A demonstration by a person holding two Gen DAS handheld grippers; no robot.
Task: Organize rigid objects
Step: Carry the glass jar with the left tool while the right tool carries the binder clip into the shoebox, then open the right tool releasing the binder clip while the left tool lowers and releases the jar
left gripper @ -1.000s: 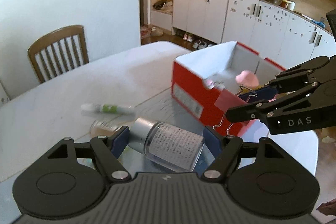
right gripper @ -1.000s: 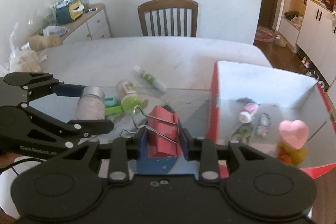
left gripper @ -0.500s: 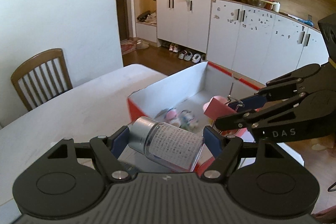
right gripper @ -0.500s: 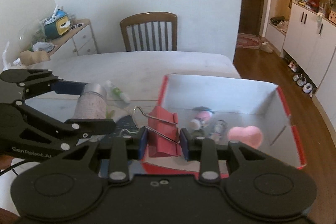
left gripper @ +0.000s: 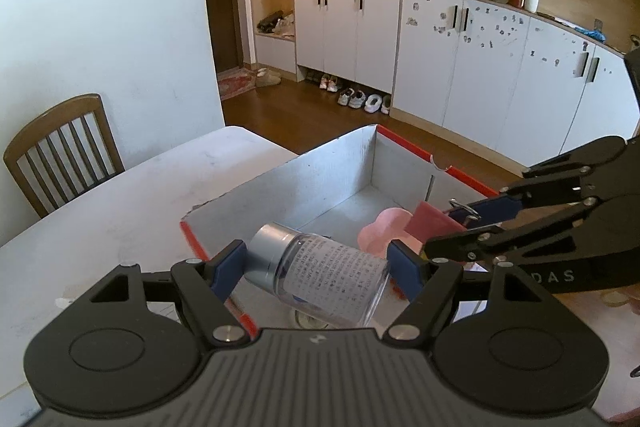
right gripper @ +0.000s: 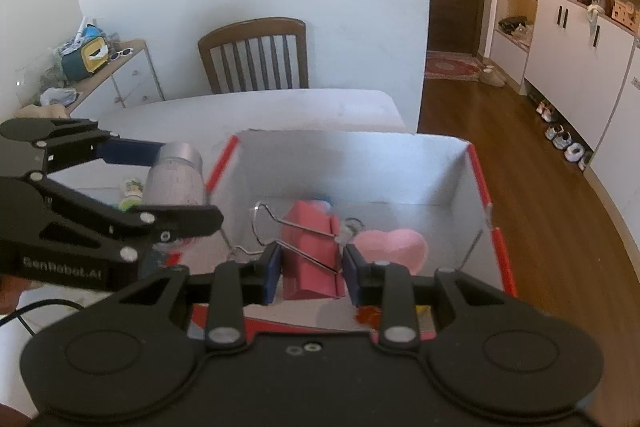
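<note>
White table (left gripper: pixel 120 211), red-edged box (right gripper: pixel 480 187); above it, left jaws clamping jar (left gripper: pixel 320 271), right jaws pinching binder clip (right gripper: pixel 310 251).

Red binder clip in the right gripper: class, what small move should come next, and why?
Probably lower it slightly and open the jaws. The right gripper holds the red binder clip above the red box, over bare floor beside the pink heart.

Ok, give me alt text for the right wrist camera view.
The right gripper clamps a pink binder clip above an open red box holding a pink heart. At left, the left gripper holds a silver-capped jar.
</note>
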